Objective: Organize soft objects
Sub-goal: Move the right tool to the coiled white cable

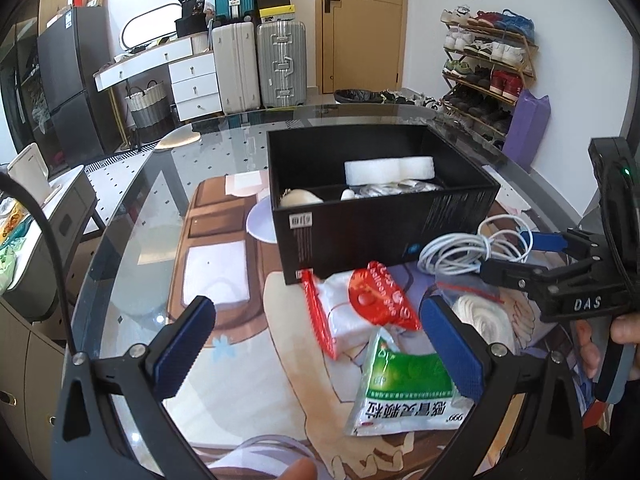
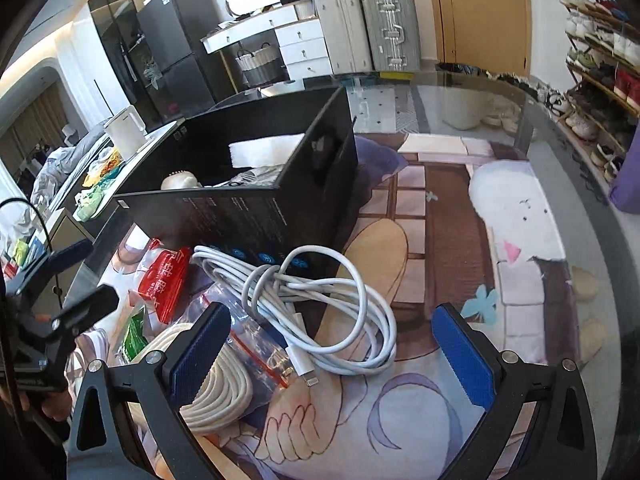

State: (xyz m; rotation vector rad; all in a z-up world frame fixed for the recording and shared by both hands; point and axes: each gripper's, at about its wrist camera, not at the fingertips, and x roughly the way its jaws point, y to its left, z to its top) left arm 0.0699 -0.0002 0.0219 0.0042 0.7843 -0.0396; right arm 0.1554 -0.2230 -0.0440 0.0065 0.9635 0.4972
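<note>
On the table (image 1: 132,216), packets (image 1: 360,320) and a cable (image 2: 320,312) lie before the box (image 1: 384,216); foam (image 1: 390,170) lies in it.

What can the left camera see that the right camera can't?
Only the left camera shows the whole green packet and the round red pack. Only the right camera shows the cable's plug and the white bunny printed on the mat. Both show the black box, the foam block inside it, the white cable and both open grippers, left and right.
</note>
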